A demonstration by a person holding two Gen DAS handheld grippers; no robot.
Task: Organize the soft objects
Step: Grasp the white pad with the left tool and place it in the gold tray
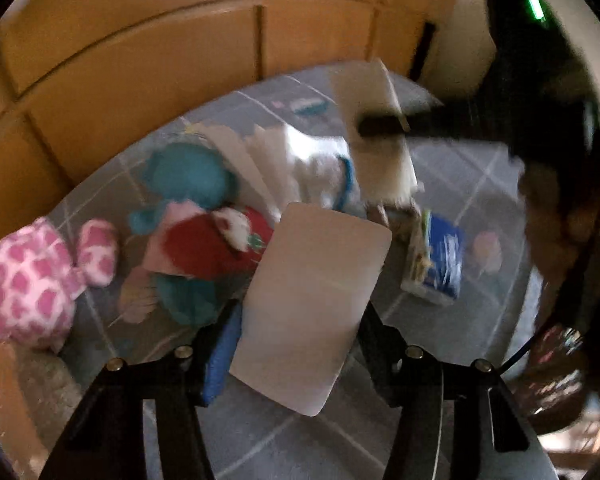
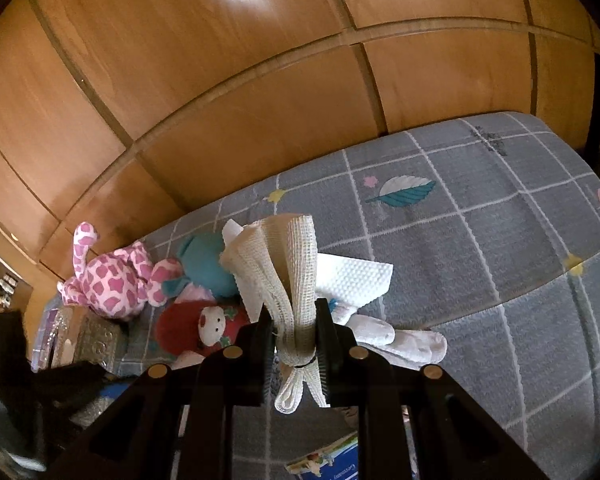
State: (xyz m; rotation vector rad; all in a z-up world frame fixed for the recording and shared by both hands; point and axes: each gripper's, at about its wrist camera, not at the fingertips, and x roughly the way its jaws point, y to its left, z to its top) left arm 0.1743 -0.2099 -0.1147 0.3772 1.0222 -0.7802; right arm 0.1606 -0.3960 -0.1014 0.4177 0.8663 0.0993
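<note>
The right gripper (image 2: 294, 340) is clamped on a bundled cream mesh cloth (image 2: 288, 264) above the grey mat (image 2: 480, 248), its toy pile (image 2: 204, 280) at nine o'clock, so placing comes next, while the left gripper (image 1: 300, 344) grips a white card (image 1: 312, 300); no container shows clearly.
</note>
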